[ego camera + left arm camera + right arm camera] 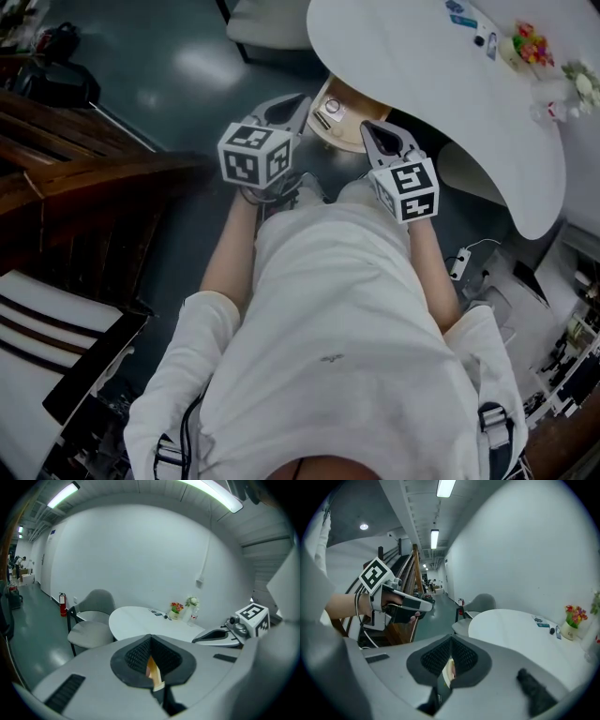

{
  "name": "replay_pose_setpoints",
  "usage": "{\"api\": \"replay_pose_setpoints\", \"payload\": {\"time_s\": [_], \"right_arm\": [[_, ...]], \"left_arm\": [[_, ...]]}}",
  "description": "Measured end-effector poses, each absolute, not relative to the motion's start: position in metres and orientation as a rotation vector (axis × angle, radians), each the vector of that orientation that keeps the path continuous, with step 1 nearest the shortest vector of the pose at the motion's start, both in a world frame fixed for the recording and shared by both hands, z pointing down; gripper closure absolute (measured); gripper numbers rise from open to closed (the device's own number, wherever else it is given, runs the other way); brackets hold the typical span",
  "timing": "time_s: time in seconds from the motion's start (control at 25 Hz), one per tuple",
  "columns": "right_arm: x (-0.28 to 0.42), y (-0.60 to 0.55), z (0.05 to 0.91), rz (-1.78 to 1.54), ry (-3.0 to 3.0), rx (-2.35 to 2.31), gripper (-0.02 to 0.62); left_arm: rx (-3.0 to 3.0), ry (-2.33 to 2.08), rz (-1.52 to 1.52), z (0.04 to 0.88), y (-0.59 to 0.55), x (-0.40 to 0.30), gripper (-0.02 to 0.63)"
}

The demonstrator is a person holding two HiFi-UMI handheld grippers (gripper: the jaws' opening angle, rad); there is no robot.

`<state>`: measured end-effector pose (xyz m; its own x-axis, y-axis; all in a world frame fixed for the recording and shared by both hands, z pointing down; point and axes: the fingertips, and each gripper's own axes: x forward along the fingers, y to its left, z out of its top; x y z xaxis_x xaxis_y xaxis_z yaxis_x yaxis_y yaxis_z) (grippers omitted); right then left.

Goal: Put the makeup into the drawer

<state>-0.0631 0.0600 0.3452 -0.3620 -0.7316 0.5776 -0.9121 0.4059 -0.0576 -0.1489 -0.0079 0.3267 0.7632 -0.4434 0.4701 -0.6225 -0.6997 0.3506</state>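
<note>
The left gripper [150, 657] and right gripper [451, 660] both have their jaws together on nothing, held near the table [422, 84]. Neither makeup nor drawer shows in any view, so the task's stage cannot be told.

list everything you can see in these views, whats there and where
table: one, white, round, upper right of head view
flowers: one bunch, red and yellow, on the table's far side
chair: one, grey, beside the table
fire extinguisher: one, red, against the white wall
round wooden top: one, tan, under the table's edge
wooden staircase: one, dark brown, left of the person
shirt: one, white, on the person
left gripper: one, grey, jaws shut
right gripper: one, grey, jaws shut
</note>
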Motion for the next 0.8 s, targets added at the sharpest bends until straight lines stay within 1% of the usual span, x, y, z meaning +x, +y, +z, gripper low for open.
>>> {"api": "replay_pose_setpoints", "payload": {"time_s": [0.52,0.8], "right_arm": [[-0.061,0.068,0.347,0.531,-2.177,1.423,0.583],[-0.048,0.066,0.351,0.535,-2.142,1.454,0.583]], "left_arm": [[2.476,-0.771,0.487,0.325,-0.003,-0.141,0.598],[2.483,-0.749,0.495,0.327,-0.004,-0.133,0.598]]}}
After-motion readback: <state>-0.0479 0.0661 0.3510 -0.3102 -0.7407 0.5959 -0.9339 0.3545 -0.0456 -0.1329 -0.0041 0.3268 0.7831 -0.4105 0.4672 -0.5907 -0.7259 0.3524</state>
